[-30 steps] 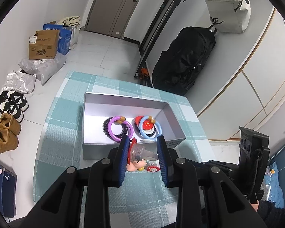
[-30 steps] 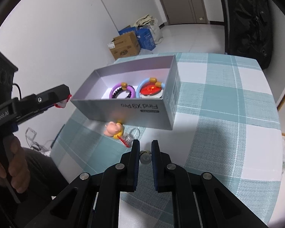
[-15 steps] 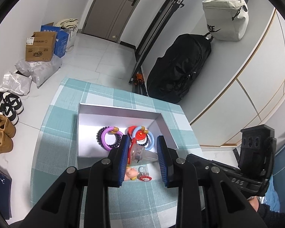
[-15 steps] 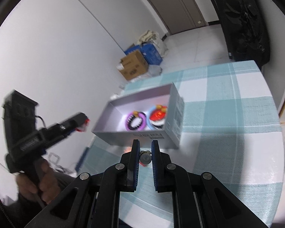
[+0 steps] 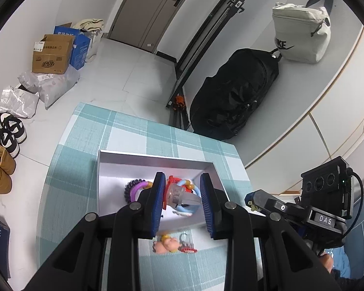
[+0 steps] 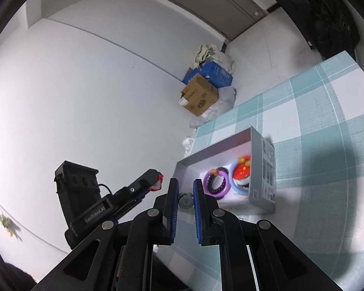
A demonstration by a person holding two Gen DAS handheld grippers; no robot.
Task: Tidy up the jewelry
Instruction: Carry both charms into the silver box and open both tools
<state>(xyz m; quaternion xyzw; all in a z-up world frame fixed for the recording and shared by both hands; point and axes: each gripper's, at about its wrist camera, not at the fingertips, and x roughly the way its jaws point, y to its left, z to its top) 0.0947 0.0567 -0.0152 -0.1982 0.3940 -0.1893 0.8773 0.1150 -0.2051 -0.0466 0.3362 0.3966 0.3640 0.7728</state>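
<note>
- The left gripper [image 5: 180, 197] has ribbed blue pads and is clamped on a clear plastic piece [image 5: 179, 196] with red parts. Its long axis lies across, from pad to pad. It hangs above the box.
- The right gripper [image 6: 185, 200] is closed on a small round grey metal piece [image 6: 185, 201], its flat face toward the camera.
- On the checked woven cloth [image 5: 89, 135] just before the box lies a pink figure charm [image 5: 166, 245].
- The grey rectangular cardboard box [image 5: 155, 158] holds a purple ring [image 6: 216, 181] around dark beads and a blue ring [image 6: 240, 178].

The table [image 5: 89, 145], under a teal-and-white checked cloth, carries an open grey box [image 5: 104, 169] and a small figurine charm [image 5: 166, 243] beside it.
</note>
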